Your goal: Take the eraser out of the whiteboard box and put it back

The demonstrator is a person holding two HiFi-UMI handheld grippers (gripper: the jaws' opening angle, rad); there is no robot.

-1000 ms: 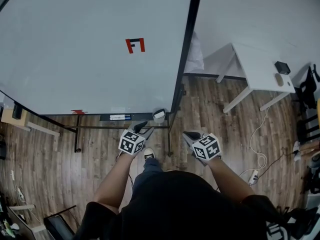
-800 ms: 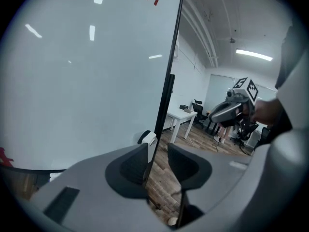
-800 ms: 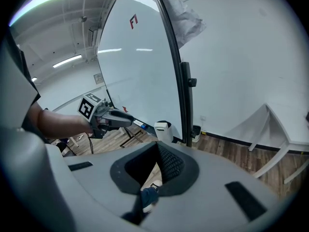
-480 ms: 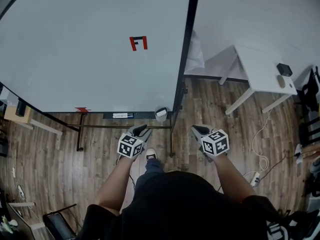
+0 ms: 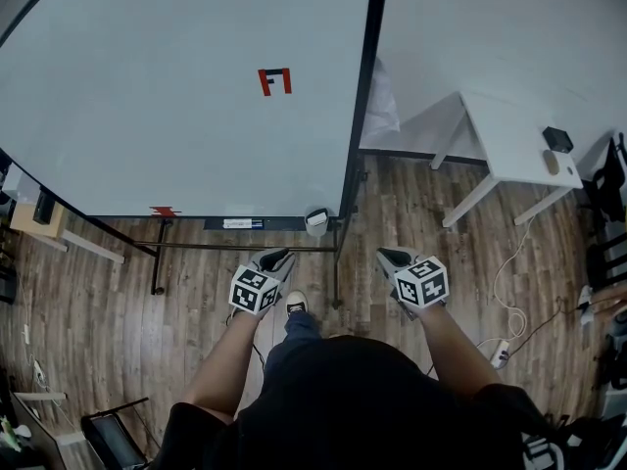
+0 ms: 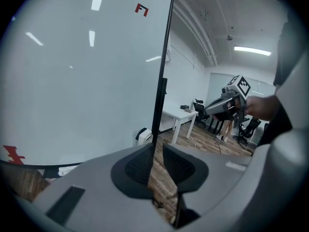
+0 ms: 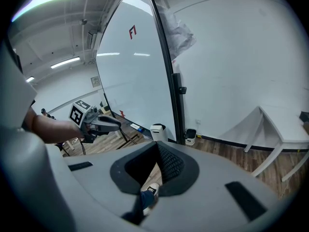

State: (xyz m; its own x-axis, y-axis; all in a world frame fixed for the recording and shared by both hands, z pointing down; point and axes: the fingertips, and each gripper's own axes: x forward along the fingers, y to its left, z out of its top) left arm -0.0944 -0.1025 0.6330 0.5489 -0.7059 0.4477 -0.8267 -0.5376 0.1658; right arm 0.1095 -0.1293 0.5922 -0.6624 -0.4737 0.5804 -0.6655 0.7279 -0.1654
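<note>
Lower centre, my left gripper (image 5: 277, 258) has just been closing, jaws narrowly apart on nothing; my right gripper (image 5: 391, 258) is slightly parted, empty.

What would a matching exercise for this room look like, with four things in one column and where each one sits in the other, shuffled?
Things:
1. red and black mark
2. whiteboard box
3. white table
4. shoe

Places:
A. on the wood floor, below the tray
B. by the wall, right of the whiteboard
C. high on the whiteboard's face
D. at the tray's right end, beside the black post

Pairs: 1-C, 2-D, 3-B, 4-A
</note>
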